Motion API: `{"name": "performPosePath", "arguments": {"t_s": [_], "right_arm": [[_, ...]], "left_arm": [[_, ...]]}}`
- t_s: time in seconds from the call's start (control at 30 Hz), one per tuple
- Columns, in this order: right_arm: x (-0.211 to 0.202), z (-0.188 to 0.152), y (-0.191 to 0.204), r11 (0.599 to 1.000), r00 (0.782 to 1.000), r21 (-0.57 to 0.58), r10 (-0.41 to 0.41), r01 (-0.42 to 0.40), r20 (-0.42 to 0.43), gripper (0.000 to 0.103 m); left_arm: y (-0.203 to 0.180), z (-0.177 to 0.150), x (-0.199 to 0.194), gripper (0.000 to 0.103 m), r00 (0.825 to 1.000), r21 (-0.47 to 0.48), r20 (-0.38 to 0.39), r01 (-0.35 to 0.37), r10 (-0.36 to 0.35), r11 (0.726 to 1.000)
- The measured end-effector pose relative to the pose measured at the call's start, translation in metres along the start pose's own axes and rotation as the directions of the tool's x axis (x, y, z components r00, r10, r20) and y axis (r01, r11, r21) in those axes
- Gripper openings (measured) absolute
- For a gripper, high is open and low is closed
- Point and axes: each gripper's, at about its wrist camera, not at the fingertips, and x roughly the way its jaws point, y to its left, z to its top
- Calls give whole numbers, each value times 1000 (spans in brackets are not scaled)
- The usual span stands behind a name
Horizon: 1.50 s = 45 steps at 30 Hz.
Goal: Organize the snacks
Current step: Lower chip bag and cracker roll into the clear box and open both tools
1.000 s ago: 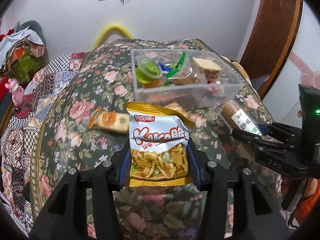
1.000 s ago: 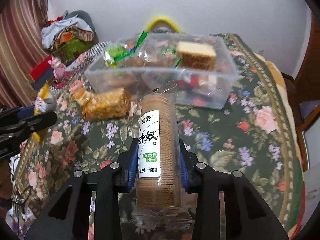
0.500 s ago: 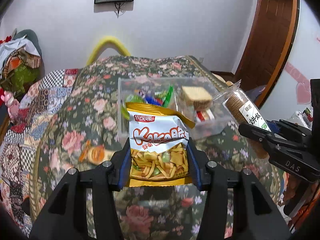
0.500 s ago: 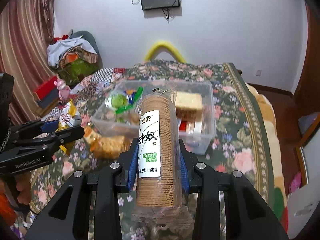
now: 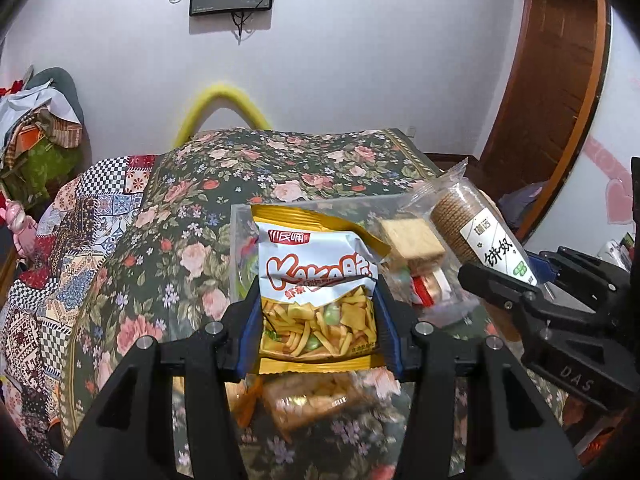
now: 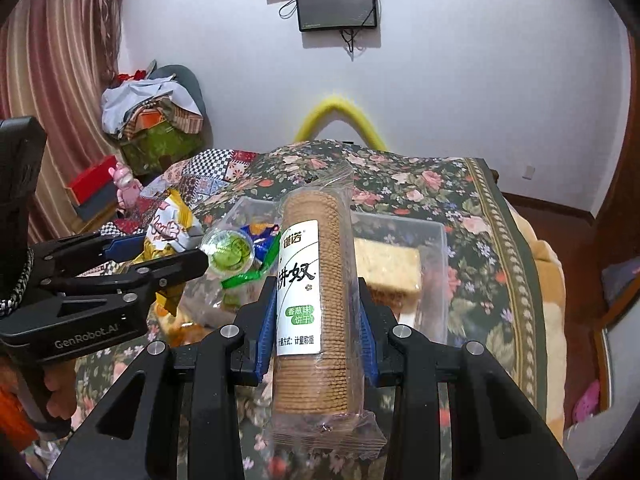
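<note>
— The fingers, how do they stand?
— The left gripper [image 5: 318, 312] is clenched on the chips bag [image 5: 316, 280]. The right gripper [image 6: 316, 316] grasps the biscuit roll [image 6: 314, 304].
— And where are these snacks?
— Both are held in the air, near the clear box [image 6: 438, 240] on the floral cover [image 5: 168, 256]. One packet [image 5: 308, 404] lies on the cover below the bag.

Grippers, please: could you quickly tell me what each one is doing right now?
Left gripper: jaws closed on the snack bag.
Right gripper: jaws closed on the biscuit sleeve.
</note>
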Motion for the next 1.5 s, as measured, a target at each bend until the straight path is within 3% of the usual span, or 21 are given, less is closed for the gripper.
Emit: {"name": "performPosePath", "arguments": {"t_s": [0.43,0.8,1.07,1.5], "right_arm": [[54,12,-13,1000,998,7,18,-17,-59,32],[78,13,-21,1000,996,0,18,-19,-92,33],[69,14,-21,999,999,-19,-33,32,-38,35],[28,17,-14,998,999,-27,-49,49,5,49]], "left_arm": [[10,13,62,50,997,-57,-73,15,-19,998],[11,23,90,50,995,-54,-100,13,-19,998],[7,20,83,65,996,-24,-80,-31,29,999],[13,16,26,67,999,-30,-33,-2,1,1000]]}}
